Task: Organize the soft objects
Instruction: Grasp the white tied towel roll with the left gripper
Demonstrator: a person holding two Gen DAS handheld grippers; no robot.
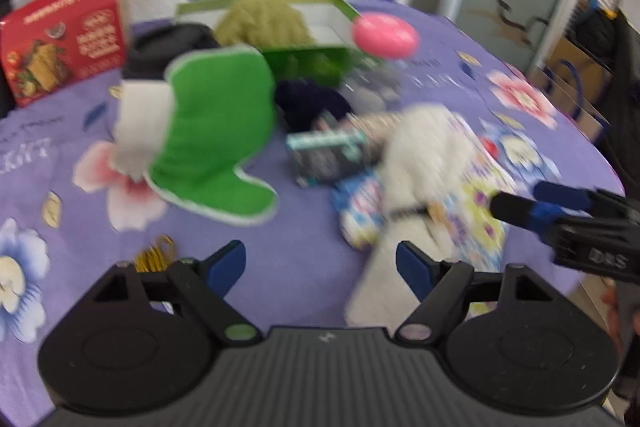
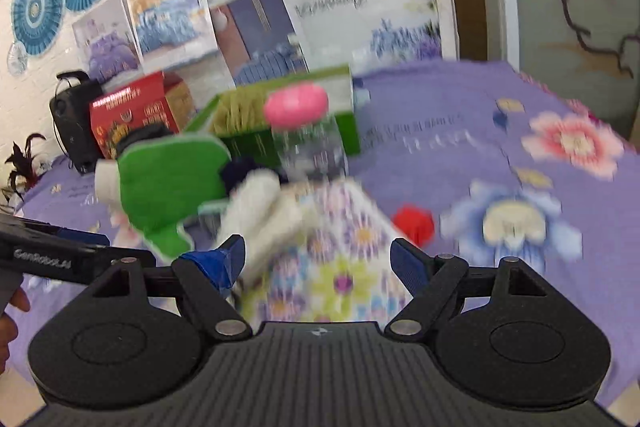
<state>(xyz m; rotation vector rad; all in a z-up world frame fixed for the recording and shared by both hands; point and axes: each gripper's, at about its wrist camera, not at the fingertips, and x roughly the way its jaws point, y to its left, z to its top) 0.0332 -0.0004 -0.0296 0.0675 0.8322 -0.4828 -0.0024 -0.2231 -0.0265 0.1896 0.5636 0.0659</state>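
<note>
A green stocking with a white cuff (image 1: 218,131) (image 2: 168,183) lies on the purple flowered cloth. A white fluffy plush (image 1: 424,163) (image 2: 260,211) lies on a flowered fabric piece (image 1: 480,211) (image 2: 340,259). A dark navy soft item (image 1: 312,103) sits before the green box (image 1: 308,63) (image 2: 280,131), which holds an olive knit item (image 1: 264,23). My left gripper (image 1: 320,261) is open and empty, above the cloth. My right gripper (image 2: 316,259) is open and empty, over the flowered fabric; it shows at right in the left wrist view (image 1: 540,203).
A clear bottle with a pink cap (image 1: 384,35) (image 2: 296,107) stands by the green box. A teal and black small box (image 1: 328,155), yellow rubber bands (image 1: 156,253), a red box (image 1: 64,43) (image 2: 132,115) and a red object (image 2: 414,225) are on the cloth.
</note>
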